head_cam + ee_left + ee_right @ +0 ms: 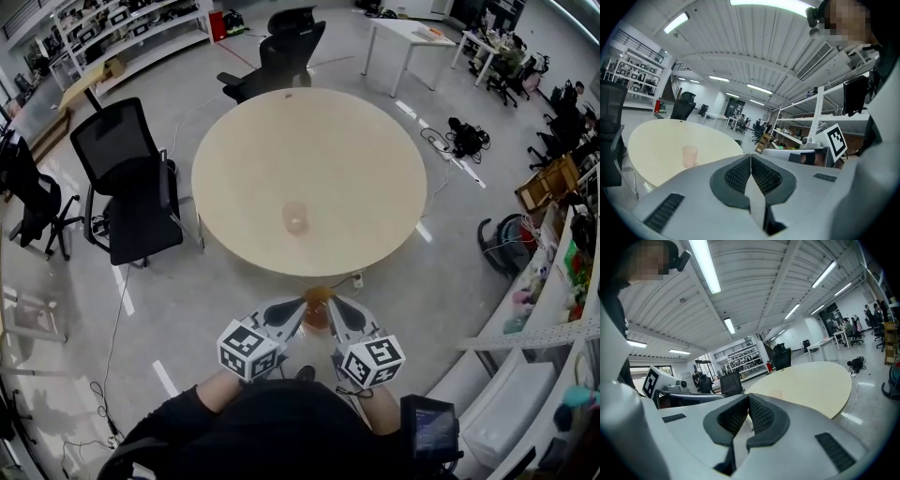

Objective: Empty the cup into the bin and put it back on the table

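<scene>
**Cup [295,217] on the counter [309,131], nothing held**

We hold the left gripper [751,159] and right gripper [747,401] near our body, fingers clenched on nothing. The cup stands upright on the counter, well apart from both. Whether it has been emptied yet we cannot tell.

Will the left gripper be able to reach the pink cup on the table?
Probably yes. Nothing stands between the left gripper and the cup, and the table around it is bare. The jaws are shut, so they must open first.
</scene>
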A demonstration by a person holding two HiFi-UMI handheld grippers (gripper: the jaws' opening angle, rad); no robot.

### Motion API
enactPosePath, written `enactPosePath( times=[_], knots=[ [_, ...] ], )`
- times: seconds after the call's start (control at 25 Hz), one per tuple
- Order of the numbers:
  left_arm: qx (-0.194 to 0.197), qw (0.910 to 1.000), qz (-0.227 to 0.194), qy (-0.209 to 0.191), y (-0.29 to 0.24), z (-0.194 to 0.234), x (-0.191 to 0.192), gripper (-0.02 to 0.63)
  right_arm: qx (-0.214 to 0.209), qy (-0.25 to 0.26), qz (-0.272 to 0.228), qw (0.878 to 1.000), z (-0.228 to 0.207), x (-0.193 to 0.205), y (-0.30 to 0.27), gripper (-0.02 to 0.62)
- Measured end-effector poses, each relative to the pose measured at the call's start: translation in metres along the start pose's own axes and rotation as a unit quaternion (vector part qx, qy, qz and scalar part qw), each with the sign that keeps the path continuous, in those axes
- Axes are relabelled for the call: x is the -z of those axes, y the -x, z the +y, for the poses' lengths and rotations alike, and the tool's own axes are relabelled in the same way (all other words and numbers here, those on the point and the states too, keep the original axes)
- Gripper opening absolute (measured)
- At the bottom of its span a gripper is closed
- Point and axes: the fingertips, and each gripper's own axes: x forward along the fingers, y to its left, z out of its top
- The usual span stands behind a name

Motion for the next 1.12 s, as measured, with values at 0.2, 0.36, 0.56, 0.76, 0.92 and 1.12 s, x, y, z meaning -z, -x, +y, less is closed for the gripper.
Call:
enactPosePath(
  times=[0.2,0.36,0.56,0.76,0.92,1.12],
  knots=[
    [0.022,0.9997,-0.001,0.014,0.03,0.018,0.01,0.021,0.032,0.006,0.015,0.999,0.021,0.014,-0.015,0.015],
    [0.031,0.9992,0.006,0.025,0.059,0.045,0.024,0.021,0.054,0.009,0.03,0.998,0.046,0.032,-0.033,0.015],
    [0.044,0.9987,0.005,0.026,0.096,0.059,0.032,0.021,0.071,0.023,0.037,0.997,0.085,0.047,-0.046,0.015],
    [0.051,0.9981,0.006,0.033,0.131,0.082,0.033,0.021,0.067,0.02,0.035,0.997,0.127,0.052,-0.068,0.015],
    [0.056,0.9974,0.014,0.043,0.143,0.094,0.035,0.021,0.061,0.019,0.027,0.998,0.149,0.05,-0.082,0.015],
    [0.06,0.9975,0.019,0.032,0.15,0.097,0.035,0.021,0.047,0.023,0.019,0.998,0.167,0.053,-0.092,0.015]
  ],
)
